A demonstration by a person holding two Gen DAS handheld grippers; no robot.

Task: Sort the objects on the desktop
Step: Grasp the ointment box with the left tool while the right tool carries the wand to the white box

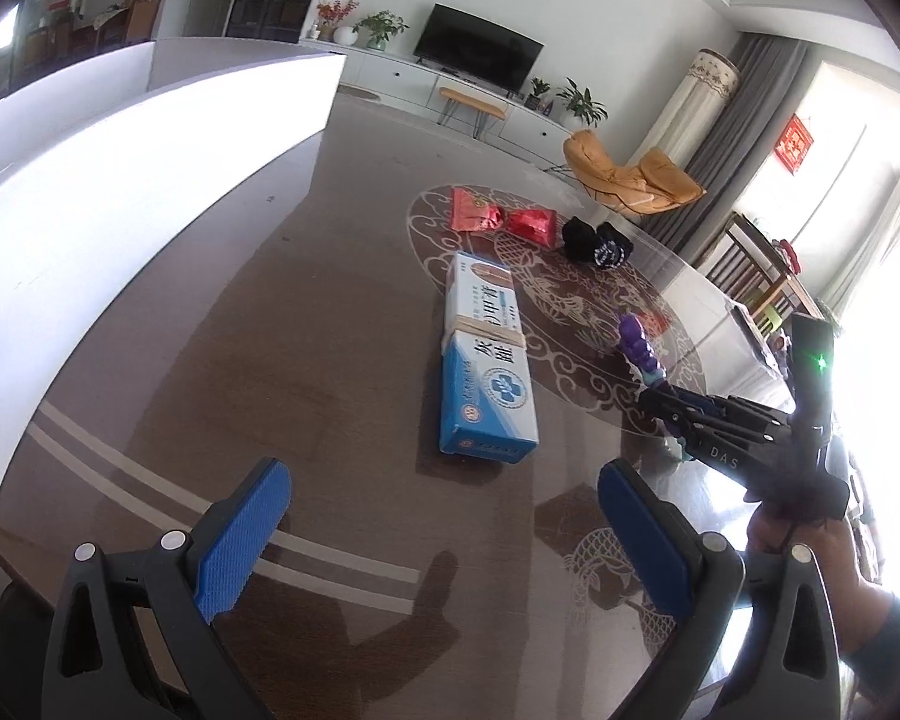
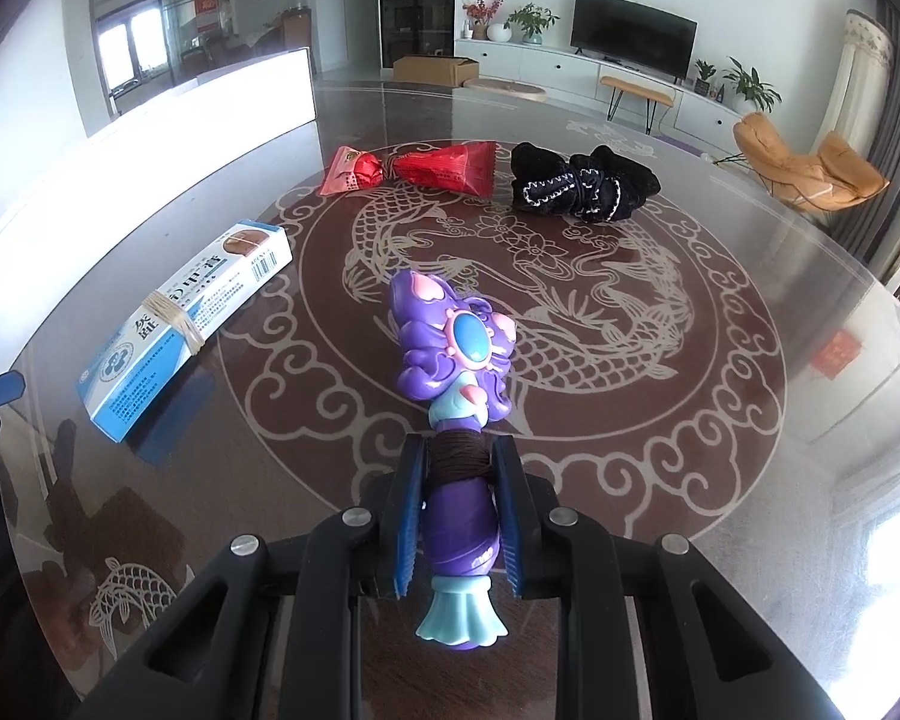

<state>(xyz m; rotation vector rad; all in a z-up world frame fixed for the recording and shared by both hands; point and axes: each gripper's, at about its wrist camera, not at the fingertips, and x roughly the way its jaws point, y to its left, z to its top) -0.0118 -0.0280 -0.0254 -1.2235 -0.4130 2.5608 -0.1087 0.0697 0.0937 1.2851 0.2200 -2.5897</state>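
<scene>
Purple toy [image 2: 450,360]: pinched at its thread-wrapped waist by right gripper [image 2: 457,510], above tabletop [image 2: 750,420]. Left gripper [image 1: 444,534]: spread, empty. Risk: smooth, top-heavy toy could pivot or slip in the narrow pinch.

Four bundles are lying on one table [image 2: 720,228]: one purple toy [image 2: 450,354] between the right tongs [image 2: 457,516], one blue-white box pair [image 2: 192,312] left, one red packet pair [image 2: 414,171] and one black cloth bundle [image 2: 582,189] beyond.
</scene>
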